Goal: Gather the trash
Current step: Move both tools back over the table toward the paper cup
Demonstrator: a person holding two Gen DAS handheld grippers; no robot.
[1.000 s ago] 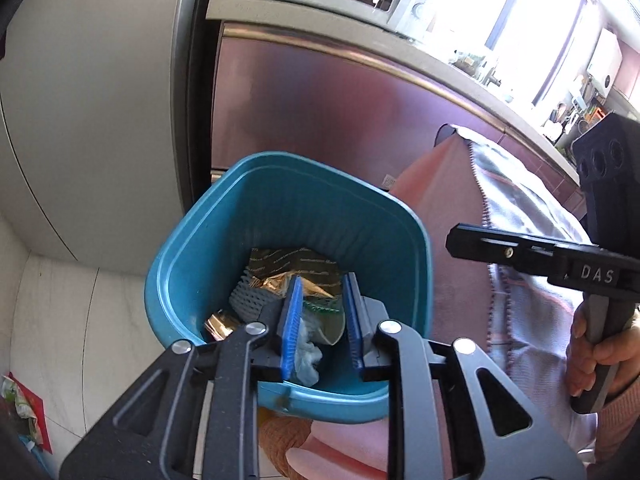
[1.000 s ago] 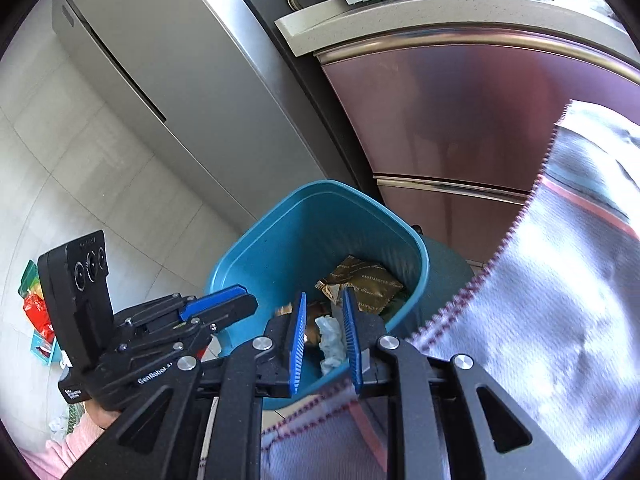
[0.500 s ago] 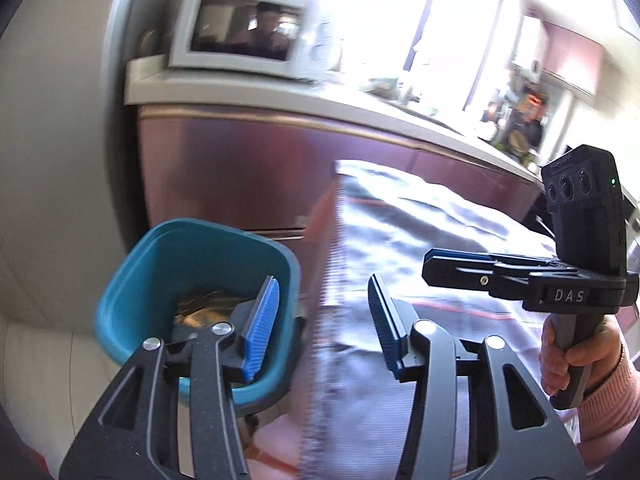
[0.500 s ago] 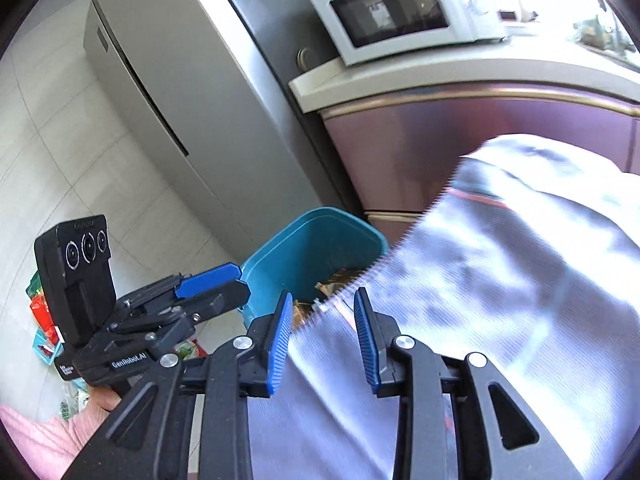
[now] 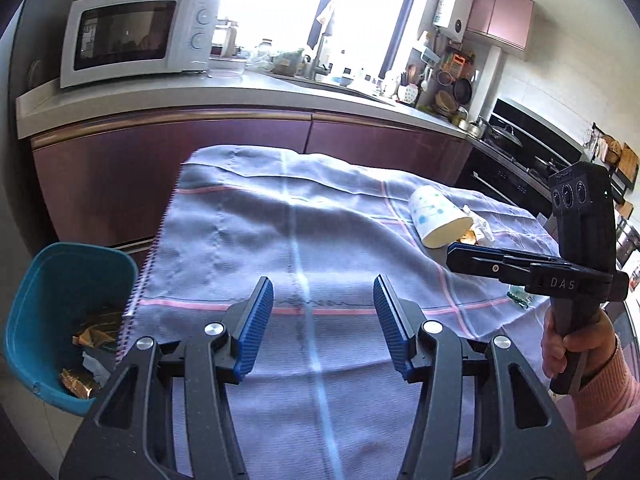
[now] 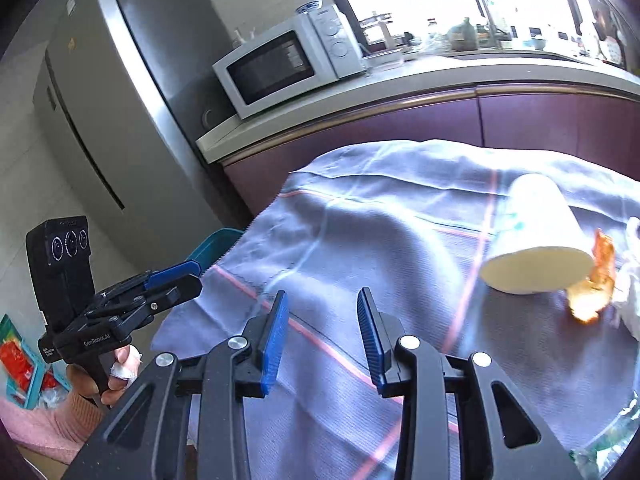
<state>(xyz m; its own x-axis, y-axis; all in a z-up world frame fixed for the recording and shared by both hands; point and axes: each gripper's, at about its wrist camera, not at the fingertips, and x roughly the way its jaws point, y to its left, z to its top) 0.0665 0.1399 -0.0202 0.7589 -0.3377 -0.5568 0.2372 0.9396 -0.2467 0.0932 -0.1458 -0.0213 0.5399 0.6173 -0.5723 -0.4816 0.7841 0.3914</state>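
Cloth (image 5: 256, 232): wide bare stretch, left edge beside bin.
Bin (image 5: 36, 280): below that edge, wrappers inside.
Left gripper (image 5: 323, 324): jaws just widened, empty.
Right gripper (image 6: 322, 336): narrower, just parted, empty.
Cup (image 6: 536, 240): tipped, far right; orange wrapper (image 6: 596, 284) touching.

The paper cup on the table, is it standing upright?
No, the paper cup lies tipped on its side on the tablecloth, its open mouth facing the camera.

Paper cup (image 5: 439, 217), white with blue dots, lies on its side on the cloth, mouth toward camera. Orange wrapper (image 6: 595, 280) and crumpled white tissue (image 6: 631, 280) just beside its rim. Teal bin (image 5: 38, 280) left of the table holds gold wrappers and tissue.
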